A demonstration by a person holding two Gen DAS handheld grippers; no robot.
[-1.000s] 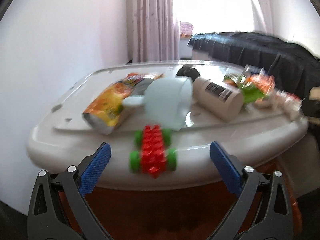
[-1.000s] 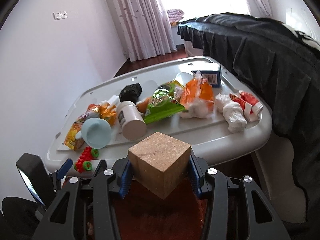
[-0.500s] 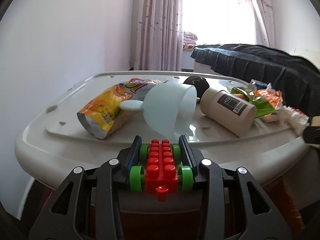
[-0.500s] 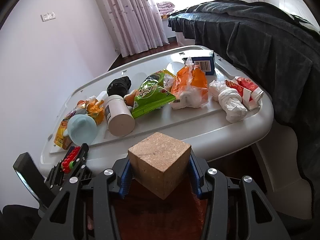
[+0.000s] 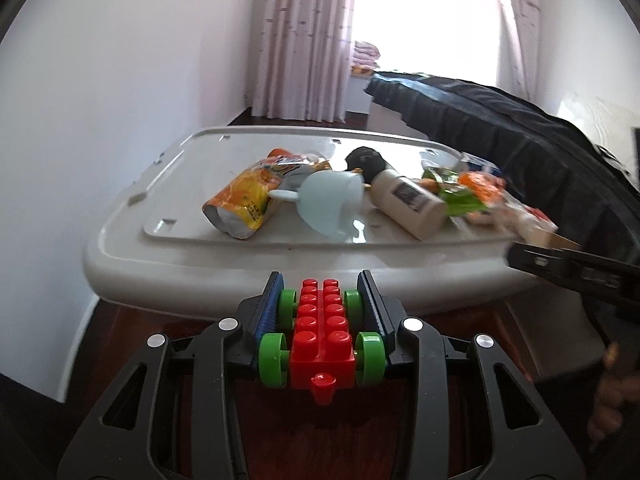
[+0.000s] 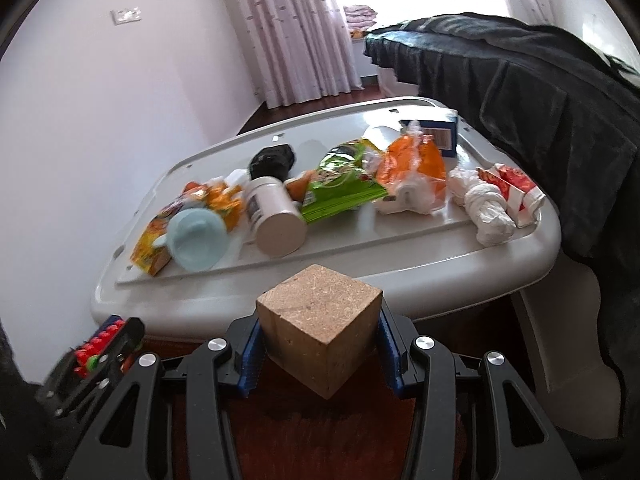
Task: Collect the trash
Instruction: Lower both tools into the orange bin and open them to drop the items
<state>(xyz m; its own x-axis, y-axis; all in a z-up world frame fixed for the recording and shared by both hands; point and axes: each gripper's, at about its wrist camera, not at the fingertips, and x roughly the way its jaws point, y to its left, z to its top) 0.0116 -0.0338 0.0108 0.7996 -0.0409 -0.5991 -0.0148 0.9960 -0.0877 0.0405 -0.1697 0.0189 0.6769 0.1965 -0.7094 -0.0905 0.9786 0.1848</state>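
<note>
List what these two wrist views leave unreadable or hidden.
- Label text on the white bottle: left wrist view, blurred.
- Trash bin: neither view shows one.
- Orange snack bag: right wrist view, partly hidden by the blue cup.
- Black object: too dark to identify.

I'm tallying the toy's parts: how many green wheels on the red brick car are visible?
4 green wheels on the red brick car in the left gripper: two along its left side, two along its right. None looks hidden.
</note>
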